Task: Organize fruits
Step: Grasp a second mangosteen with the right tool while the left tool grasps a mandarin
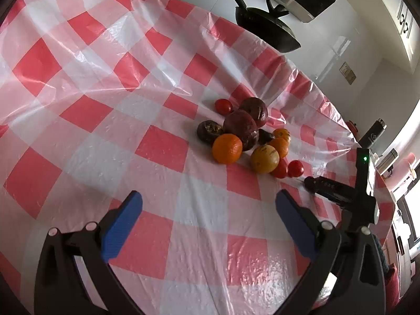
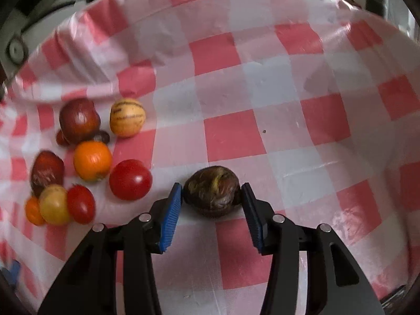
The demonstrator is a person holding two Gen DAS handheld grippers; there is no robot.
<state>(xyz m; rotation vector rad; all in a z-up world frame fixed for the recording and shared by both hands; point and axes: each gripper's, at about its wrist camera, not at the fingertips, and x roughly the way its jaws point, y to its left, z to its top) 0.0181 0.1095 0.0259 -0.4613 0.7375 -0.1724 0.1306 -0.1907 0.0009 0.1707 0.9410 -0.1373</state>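
My right gripper [image 2: 211,202] has a dark brown, wrinkled fruit [image 2: 211,191] between its blue pads [image 2: 172,216]. Left pad touches the fruit's side, right pad sits at its other side; contact there looks made but the edge is in shadow. I read it as pinching the fruit. The fruit is at the table surface, on the checked cloth [image 2: 262,84]; I can't tell if it's lifted off.

Taking that brown fruit as reference: a red tomato [image 2: 130,179] lies near it to the left, apart from it. Further left, an orange [image 2: 92,160]. Below-left of the orange, a smaller red tomato [image 2: 80,204] touches a yellow fruit [image 2: 53,204], with a small orange one [image 2: 33,211] just beside that. A dark red fruit [image 2: 47,173] sits above that trio. Farthest from the brown fruit, up-left: a glossy dark red fruit [image 2: 78,119] and a striped yellow fruit [image 2: 127,117] just beside it. That side of the view is motion-blurred.

My left gripper [image 1: 208,210] is spread wide, nothing between the blue pads [image 1: 122,227], hanging over bare cloth [image 1: 78,78]. The fruit pile [image 1: 246,136] is ahead of it, well apart. A black pan [image 1: 267,30] sits past the cloth's far edge.
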